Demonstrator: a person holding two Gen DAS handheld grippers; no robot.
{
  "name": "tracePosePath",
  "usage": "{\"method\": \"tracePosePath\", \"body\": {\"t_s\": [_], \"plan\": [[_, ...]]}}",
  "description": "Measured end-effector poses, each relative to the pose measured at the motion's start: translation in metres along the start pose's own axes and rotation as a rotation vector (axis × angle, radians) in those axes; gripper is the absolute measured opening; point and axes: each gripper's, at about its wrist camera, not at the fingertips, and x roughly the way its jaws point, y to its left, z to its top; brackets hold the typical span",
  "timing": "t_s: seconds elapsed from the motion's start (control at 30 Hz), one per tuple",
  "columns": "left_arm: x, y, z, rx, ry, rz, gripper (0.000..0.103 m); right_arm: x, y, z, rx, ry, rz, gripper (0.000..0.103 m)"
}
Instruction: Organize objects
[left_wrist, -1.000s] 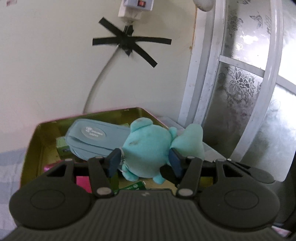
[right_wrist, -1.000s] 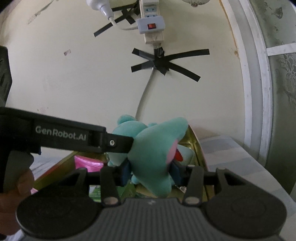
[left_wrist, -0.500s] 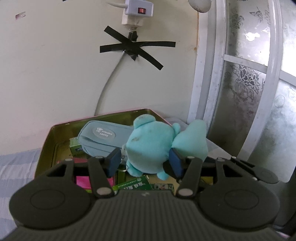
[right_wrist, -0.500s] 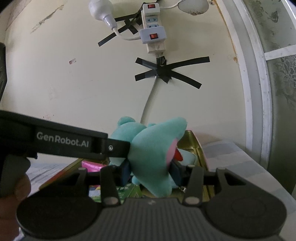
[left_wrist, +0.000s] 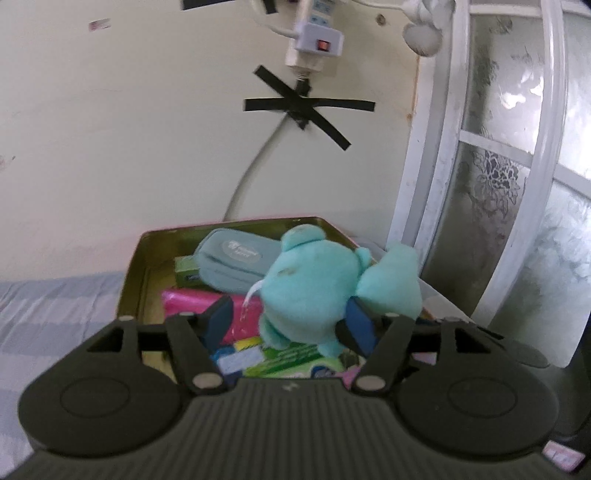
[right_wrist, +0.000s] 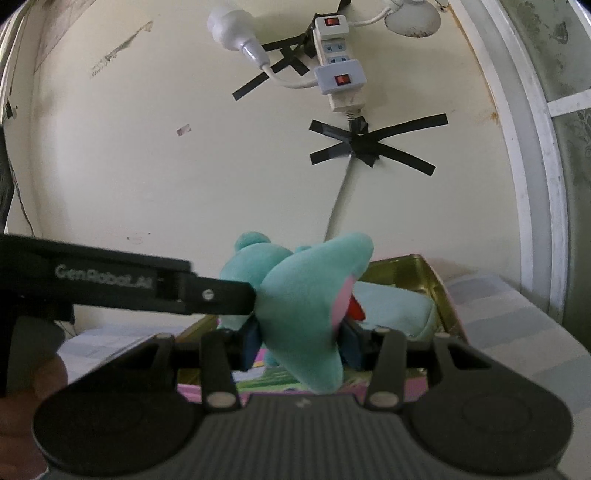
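The left wrist view shows the gold tin (left_wrist: 133, 280) from above, holding a grey pouch (left_wrist: 232, 266), a pink packet (left_wrist: 192, 301) and a green box (left_wrist: 186, 271). The right wrist view hides most of these but shows the left tool (right_wrist: 255, 295) from the side. The teal plush toy (right_wrist: 306, 314) hangs over the tin, pinched by the right tool (right_wrist: 301, 345). The left tool (left_wrist: 286, 321) is opening, with the plush toy (left_wrist: 310, 291) between its jaws and its left pad clear.

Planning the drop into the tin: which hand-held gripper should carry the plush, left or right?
Right. The right hand-held gripper is clamped on the teal plush above the tin; the left hand-held gripper is opening, its left pad already clear.
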Motion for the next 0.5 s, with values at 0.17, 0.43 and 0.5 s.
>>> {"method": "tracePosePath", "body": {"t_s": [0.17,0.43,0.5], "plan": [[-0.028,0.026,-0.013,-0.054,0.007,-0.035,0.081,-0.017,0.02,-0.016,0.043,0.035,0.013,0.043],[-0.073,0.058,-0.057,-0.002,0.08,-0.133,0.052,-0.054,0.071,-0.053,0.061,0.169,0.095,0.043],[-0.076,0.067,-0.071,-0.019,0.128,-0.164,0.037,-0.057,0.08,-0.061,0.052,0.225,0.115,0.043]]}}
